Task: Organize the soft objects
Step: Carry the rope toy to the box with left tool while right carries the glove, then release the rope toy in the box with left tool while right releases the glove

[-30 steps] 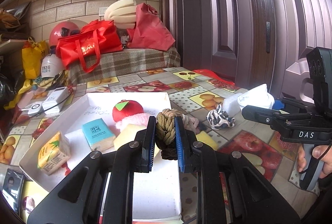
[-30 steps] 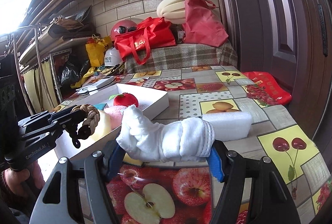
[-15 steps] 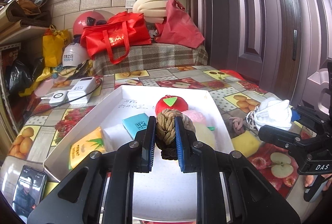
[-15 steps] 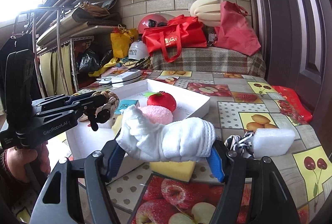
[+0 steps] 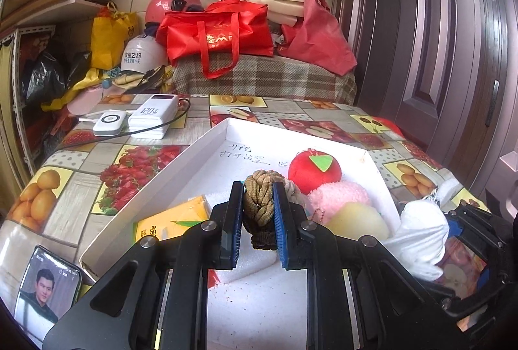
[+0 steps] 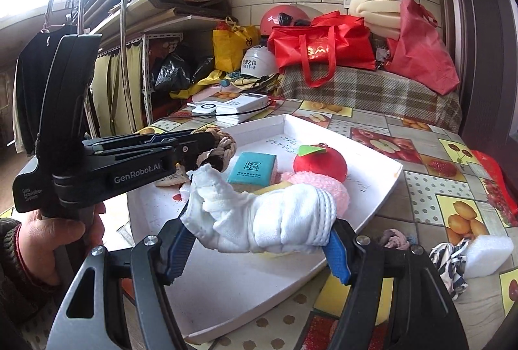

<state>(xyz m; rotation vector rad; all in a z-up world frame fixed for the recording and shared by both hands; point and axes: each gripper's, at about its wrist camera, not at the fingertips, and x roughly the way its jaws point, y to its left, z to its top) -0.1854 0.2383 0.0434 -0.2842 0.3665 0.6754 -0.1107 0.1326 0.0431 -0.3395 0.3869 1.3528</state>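
Observation:
My left gripper (image 5: 258,214) is shut on a braided brown rope knot (image 5: 259,199) and holds it above the white tray (image 5: 155,188). It also shows in the right wrist view (image 6: 213,146). My right gripper (image 6: 259,233) is shut on a rolled white sock (image 6: 268,217) above the tray's (image 6: 378,197) near edge; the sock also shows in the left wrist view (image 5: 421,236). In the tray lie a red plush apple (image 5: 314,168), a pink fluffy ball (image 5: 340,196), a pale yellow sponge (image 5: 356,223), a yellow tissue pack (image 5: 171,220) and a teal pack (image 6: 252,167).
A striped cloth (image 6: 450,262), a white foam block (image 6: 489,253) and a pink scrunchie (image 6: 393,238) lie on the fruit-print tablecloth right of the tray. Power banks (image 5: 152,117) sit at the back left, a phone (image 5: 45,288) at the near left. Red bags (image 5: 220,36) stand behind.
Both grippers have moved left over the tray with their loads. The rope knot now hangs above the tray's middle, and the sock has come over the tray's near edge.

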